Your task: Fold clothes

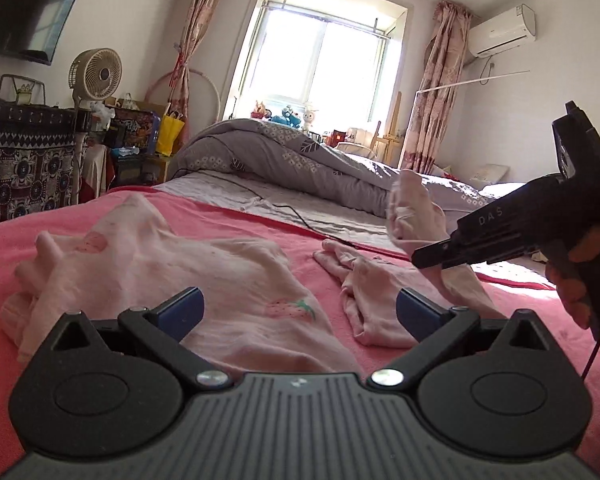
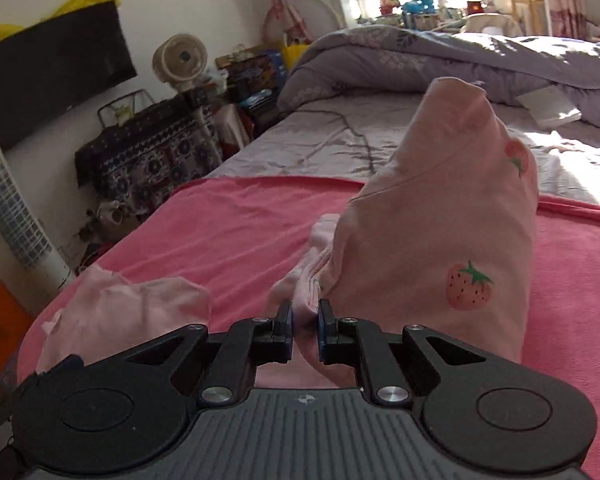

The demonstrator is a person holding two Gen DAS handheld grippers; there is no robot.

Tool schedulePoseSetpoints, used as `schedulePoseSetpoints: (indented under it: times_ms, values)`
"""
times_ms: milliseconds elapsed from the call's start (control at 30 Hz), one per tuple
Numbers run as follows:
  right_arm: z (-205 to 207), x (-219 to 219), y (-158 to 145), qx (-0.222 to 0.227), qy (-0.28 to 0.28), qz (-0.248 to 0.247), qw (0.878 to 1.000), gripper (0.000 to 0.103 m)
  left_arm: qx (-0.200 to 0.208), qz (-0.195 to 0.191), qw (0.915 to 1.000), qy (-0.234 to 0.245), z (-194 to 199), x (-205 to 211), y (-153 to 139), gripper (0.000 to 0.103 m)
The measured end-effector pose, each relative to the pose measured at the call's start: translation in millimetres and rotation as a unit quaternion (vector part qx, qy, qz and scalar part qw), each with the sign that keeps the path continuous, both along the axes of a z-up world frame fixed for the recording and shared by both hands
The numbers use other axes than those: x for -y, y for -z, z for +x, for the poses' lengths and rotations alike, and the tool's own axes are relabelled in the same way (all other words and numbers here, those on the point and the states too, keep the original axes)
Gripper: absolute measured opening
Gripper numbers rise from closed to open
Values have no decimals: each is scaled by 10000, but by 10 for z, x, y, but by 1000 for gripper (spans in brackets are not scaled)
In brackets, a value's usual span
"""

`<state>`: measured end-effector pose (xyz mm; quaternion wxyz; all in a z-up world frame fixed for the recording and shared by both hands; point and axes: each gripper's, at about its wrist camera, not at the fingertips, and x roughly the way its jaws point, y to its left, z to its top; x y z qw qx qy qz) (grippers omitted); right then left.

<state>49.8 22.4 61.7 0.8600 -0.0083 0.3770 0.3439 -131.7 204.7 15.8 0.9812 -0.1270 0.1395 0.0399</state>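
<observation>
My right gripper is clenched on a bunched edge of a pale pink garment printed with strawberries, and the cloth rises from my fingers in a tall tilted peak above the pink blanket. From my left side the same gripper shows as a black tool with pink cloth hanging from its tip, my hand wrapped round the handle. My left gripper is released, its blue-padded fingers spread wide and hovering just over a second pink strawberry garment that lies crumpled on the blanket. Beside it, towards the right, a smaller rumpled pink piece rests on the same blanket. Further back a grey flowered quilt is heaped on the bed, below the bright window.
</observation>
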Motion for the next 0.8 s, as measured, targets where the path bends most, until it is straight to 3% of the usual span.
schedulePoseSetpoints:
  times_ms: [100,167,200,333,400,533,600,667,733,800]
  values:
    - [-159,-269,313,42,-145,-344,9993,14,-45,329,9994,3,8,79,48,103]
    - [-291,-288,296,355,-249,-413,9982,17,-59,452,9990,23,5,121,65,103]
    - [-345,-270,254,431,-302,-384,9979,18,-75,488,9988,9,13,131,72,103]
    - [-501,-122,150,365,-1005,97,9942,42,-62,527,9986,-6,6,159,91,103]
    - [-580,-68,133,288,-1395,298,9894,44,-43,530,9986,-8,-4,174,94,103]
    - [-617,231,52,473,-967,558,9926,46,-25,541,9985,-14,-11,167,102,103]
    - [-539,403,2,724,-439,649,9943,46,4,496,9988,-3,-15,151,101,103]
    - [-465,437,-13,1125,-132,431,9926,46,47,417,9991,8,-23,124,99,103]
    - [-493,338,-6,1494,-349,92,9881,47,88,346,9994,27,-37,101,97,103]
    - [-575,175,63,1589,-815,-75,9839,46,142,252,9996,69,-57,73,94,103]
